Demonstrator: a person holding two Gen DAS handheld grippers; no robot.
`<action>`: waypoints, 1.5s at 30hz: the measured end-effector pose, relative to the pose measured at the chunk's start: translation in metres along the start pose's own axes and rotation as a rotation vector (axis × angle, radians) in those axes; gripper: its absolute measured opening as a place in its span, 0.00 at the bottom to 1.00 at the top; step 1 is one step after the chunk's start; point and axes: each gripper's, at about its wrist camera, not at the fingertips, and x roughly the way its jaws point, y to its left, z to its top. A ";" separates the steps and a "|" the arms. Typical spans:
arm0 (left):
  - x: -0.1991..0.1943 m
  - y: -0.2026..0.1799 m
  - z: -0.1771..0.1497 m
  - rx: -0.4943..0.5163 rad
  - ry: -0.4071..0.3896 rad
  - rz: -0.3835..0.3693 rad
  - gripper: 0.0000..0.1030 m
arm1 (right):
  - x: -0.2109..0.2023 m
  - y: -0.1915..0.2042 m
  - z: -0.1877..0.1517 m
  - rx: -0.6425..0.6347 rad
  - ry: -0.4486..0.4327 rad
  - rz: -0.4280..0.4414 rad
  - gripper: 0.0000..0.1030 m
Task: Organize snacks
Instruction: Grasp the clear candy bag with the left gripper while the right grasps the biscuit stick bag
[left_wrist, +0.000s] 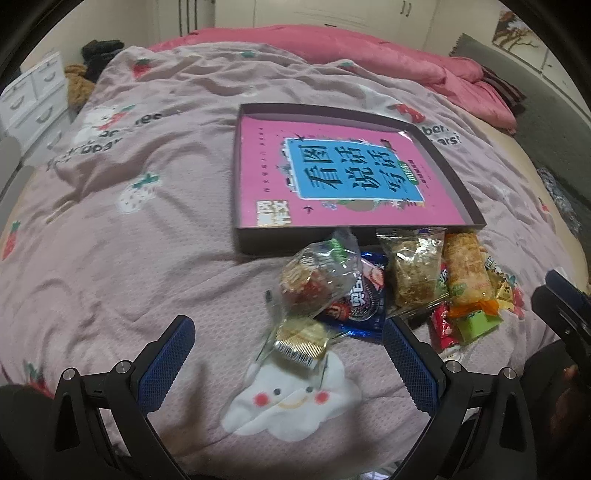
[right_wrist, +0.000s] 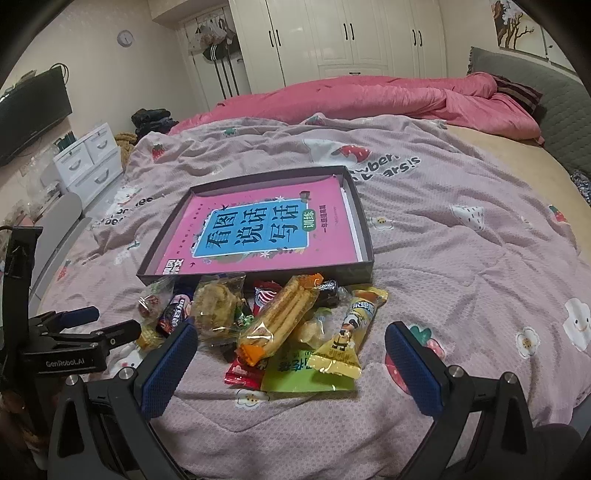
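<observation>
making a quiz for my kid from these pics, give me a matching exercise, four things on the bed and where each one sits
Things:
1. pink book
2. gold-wrapped snack
3. blue snack packet
4. long orange-ended snack bar

Places:
A. on top of the heap of snacks
B. inside the dark shallow box
C. partly under a clear wrapped snack
D. at the top of the white cloud print, between the open left gripper fingers

Pairs: 1-B, 2-D, 3-C, 4-A

Straight ahead of the tools lies a bed under a mauve strawberry-print quilt, a pink duvet bunched beyond it. White wardrobes fill the far wall; a white drawer unit and a wall-mounted television stand left.
</observation>
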 end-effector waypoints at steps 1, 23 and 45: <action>0.002 0.000 0.001 0.006 -0.001 0.004 0.98 | 0.003 0.001 0.001 -0.006 0.006 0.002 0.99; 0.027 -0.002 0.015 0.045 0.009 -0.034 0.95 | 0.075 0.006 0.009 -0.038 0.163 0.031 0.45; 0.021 0.001 0.021 0.047 -0.024 -0.108 0.50 | 0.053 -0.017 0.017 0.032 0.058 0.117 0.25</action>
